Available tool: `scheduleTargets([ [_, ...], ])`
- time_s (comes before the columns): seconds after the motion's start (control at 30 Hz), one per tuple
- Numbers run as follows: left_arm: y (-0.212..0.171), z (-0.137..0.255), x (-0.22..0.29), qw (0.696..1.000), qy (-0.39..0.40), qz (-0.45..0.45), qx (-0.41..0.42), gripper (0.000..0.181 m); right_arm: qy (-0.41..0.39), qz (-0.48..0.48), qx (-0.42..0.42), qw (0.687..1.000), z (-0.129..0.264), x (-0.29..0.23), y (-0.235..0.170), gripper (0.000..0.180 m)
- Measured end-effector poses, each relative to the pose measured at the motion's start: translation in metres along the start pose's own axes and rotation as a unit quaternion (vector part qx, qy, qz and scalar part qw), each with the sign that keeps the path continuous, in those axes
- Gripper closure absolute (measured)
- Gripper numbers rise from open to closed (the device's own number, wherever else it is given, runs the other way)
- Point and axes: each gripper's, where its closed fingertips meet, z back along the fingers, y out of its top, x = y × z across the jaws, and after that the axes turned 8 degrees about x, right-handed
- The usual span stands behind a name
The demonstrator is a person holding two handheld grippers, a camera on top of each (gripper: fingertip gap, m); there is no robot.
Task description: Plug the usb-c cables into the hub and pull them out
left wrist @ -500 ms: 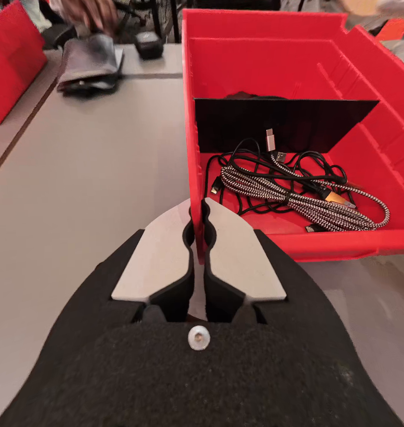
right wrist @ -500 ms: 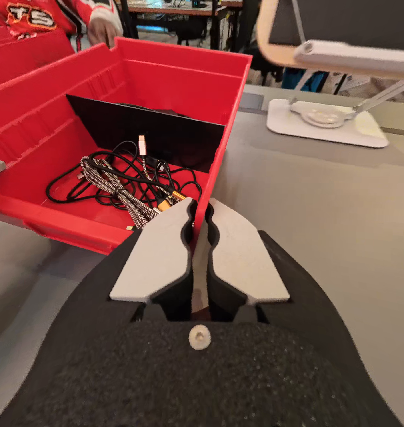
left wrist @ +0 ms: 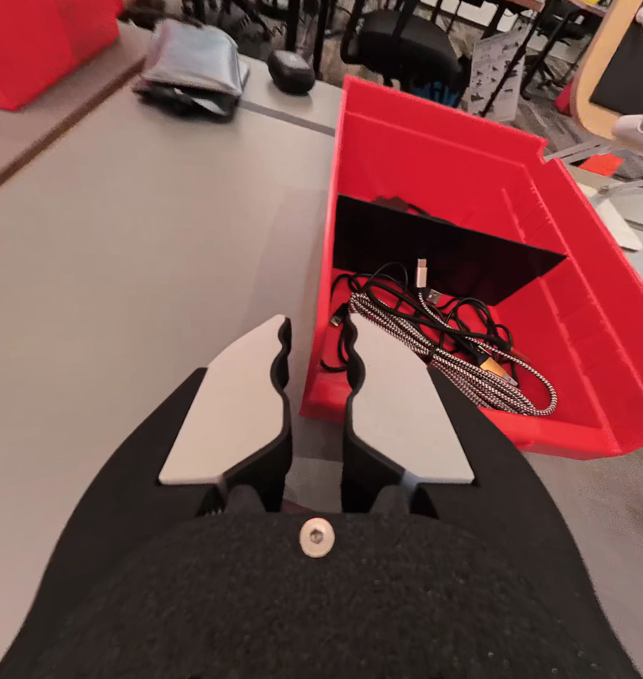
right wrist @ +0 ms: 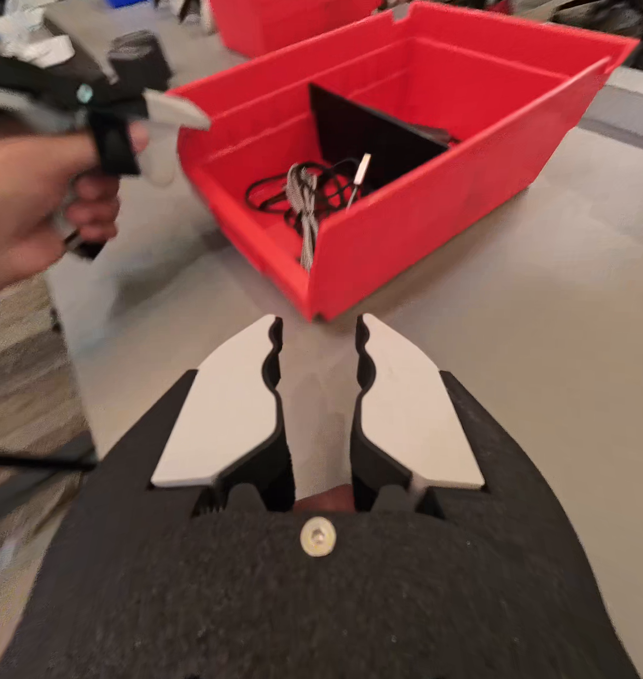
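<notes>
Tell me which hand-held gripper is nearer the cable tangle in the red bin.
Left hand-held gripper, tips over the bin's front corner beside the cable tangle; right hand-held gripper sits outside the bin.

The cables [left wrist: 441, 341] are seen tangled in the front compartment of a red bin [left wrist: 584, 294], just before a black divider [left wrist: 459, 257]. Thin black cords are looped around a coiled black-and-white braided cable [left wrist: 467, 371]. A silver plug [left wrist: 421, 272] is held upright; an orange-gold plug [left wrist: 494, 367] lies flat.
</notes>
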Motion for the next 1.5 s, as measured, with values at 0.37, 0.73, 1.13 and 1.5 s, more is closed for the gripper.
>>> scheduleTargets([
  [0.37, 0.017, 0.065, 0.101, 0.991, -0.082, -0.067, 0.085, 0.154, 0.009, -0.132, 0.133, 0.982, 0.245, 0.06, -0.063, 0.156],
  [0.73, -0.066, 0.087, 0.167, 0.975, -0.176, -0.134, -0.001, 0.154, -0.355, -0.143, 0.108, 0.918, 0.371, 0.199, -0.109, 0.145],
  [1.13, -0.075, 0.086, 0.171, 0.973, -0.178, -0.146, -0.019, 0.152, -0.404, -0.158, 0.117, 0.893, 0.392, 0.215, -0.118, 0.146],
  [1.5, -0.084, 0.087, 0.182, 0.968, -0.22, -0.116, -0.038, 0.146, -0.393, -0.135, 0.094, 0.905, 0.381, 0.207, -0.122, 0.15],
])
